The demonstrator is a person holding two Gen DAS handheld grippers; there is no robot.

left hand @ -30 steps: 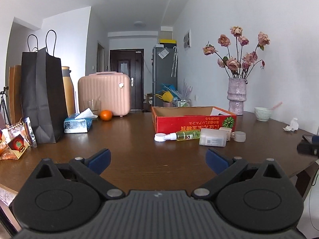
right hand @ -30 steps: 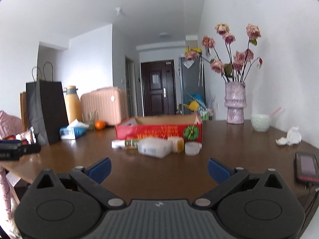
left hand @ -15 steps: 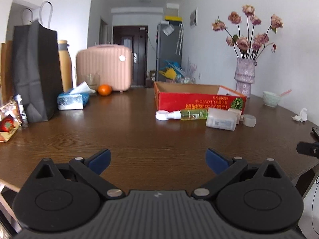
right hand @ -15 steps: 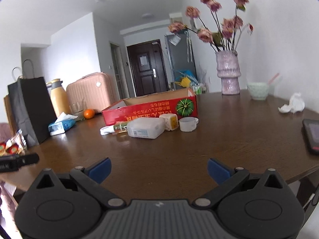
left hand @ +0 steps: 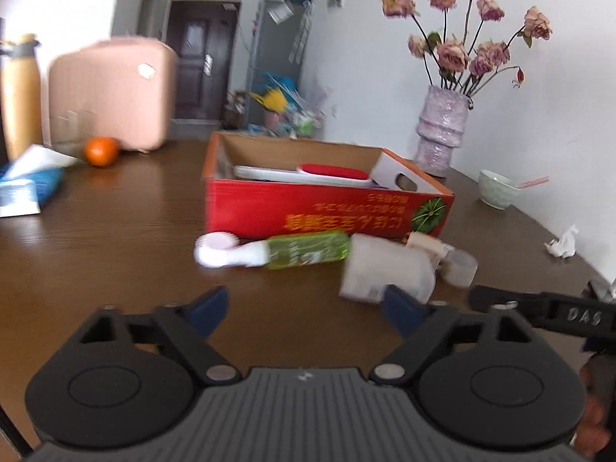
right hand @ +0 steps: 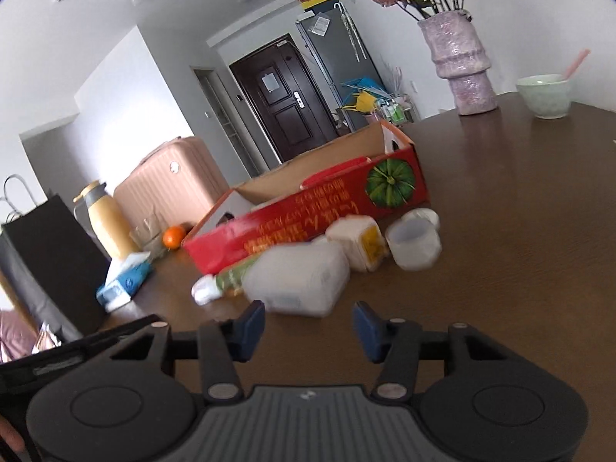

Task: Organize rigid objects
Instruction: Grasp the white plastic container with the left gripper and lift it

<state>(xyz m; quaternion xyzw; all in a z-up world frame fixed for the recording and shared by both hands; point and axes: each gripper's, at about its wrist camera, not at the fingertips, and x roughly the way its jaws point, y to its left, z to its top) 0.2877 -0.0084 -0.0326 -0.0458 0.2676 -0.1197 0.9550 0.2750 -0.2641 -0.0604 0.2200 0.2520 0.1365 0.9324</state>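
A red cardboard box (left hand: 327,211) (right hand: 308,227) stands open on the brown table, with a white and red item inside. In front of it lie a green bottle with a white cap (left hand: 277,252) (right hand: 219,281), a frosted white container (left hand: 385,273) (right hand: 296,281), a small white and yellow jar (right hand: 360,240) and a clear cup (left hand: 460,267) (right hand: 414,242). My left gripper (left hand: 304,308) hovers short of the bottle, jaws closing with nothing between them. My right gripper (right hand: 308,325) sits just short of the frosted container, jaws closing, pads not on it.
A pink suitcase (left hand: 111,92), an orange (left hand: 101,151), a tissue pack (left hand: 27,188) and a yellow flask (right hand: 104,219) stand at the left. A black bag (right hand: 42,261) is nearer. A flower vase (left hand: 442,131), a bowl (left hand: 496,188) and crumpled paper (left hand: 562,240) occupy the right.
Both grippers have moved forward over the table toward the items in front of the box. Their jaws have narrowed, the right more than the left, and the right view has rolled.
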